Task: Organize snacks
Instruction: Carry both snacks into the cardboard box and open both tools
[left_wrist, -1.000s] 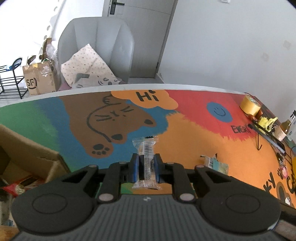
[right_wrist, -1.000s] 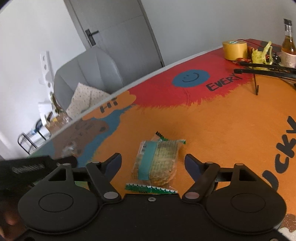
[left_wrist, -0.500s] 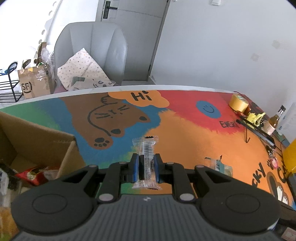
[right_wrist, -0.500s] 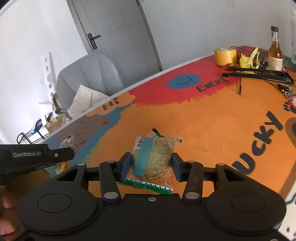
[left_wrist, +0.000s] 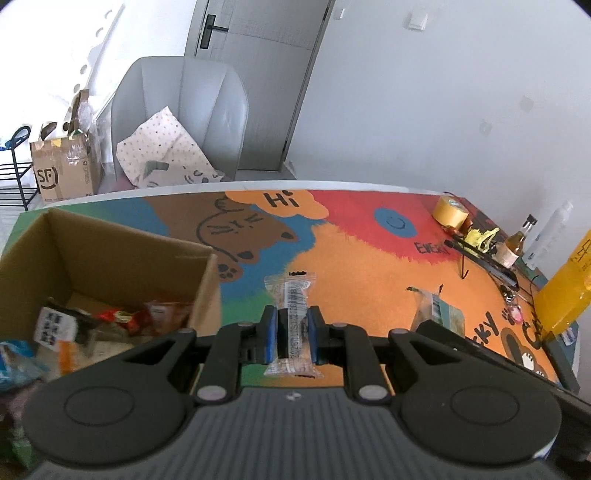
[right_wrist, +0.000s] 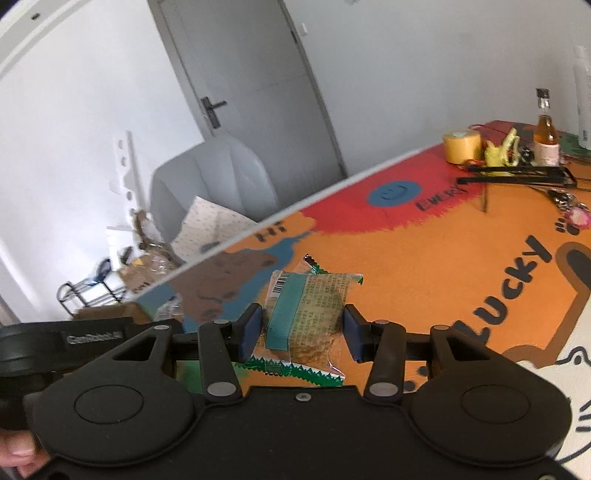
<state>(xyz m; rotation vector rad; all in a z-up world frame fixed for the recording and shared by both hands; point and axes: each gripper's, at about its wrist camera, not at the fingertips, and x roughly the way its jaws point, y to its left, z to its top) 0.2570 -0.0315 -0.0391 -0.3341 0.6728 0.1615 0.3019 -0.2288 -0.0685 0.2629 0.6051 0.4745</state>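
Both tongs loaded, box sitting off to the left

Left tongs (left_wrist: 291, 334) clenched on a slim clear-wrapped snack bar (left_wrist: 291, 317), blue pads pinching its sides. Long axis straight along the fingers, far end pointing away toward the painted cat on the bench (left_wrist: 351, 258), near end poking out behind the pads. Held up off the bench, just right of an open cardboard box (left_wrist: 110, 254) with a jumble of snack packets (left_wrist: 110, 321) inside.

Right tongs (right_wrist: 302, 332) gripping a cracker packet (right_wrist: 314, 317) with a teal band and green zigzag edges. Long axis again roughly along the fingers, leaning slightly right, barcode end farthest out. Looks lifted clear of the bench, though hard to be sure from this angle.

Far end of the bench: yellow tape roll (right_wrist: 461, 147), small bottle (right_wrist: 546, 140), black stand (right_wrist: 517, 173). Grey chair (left_wrist: 181, 110) past the far edge
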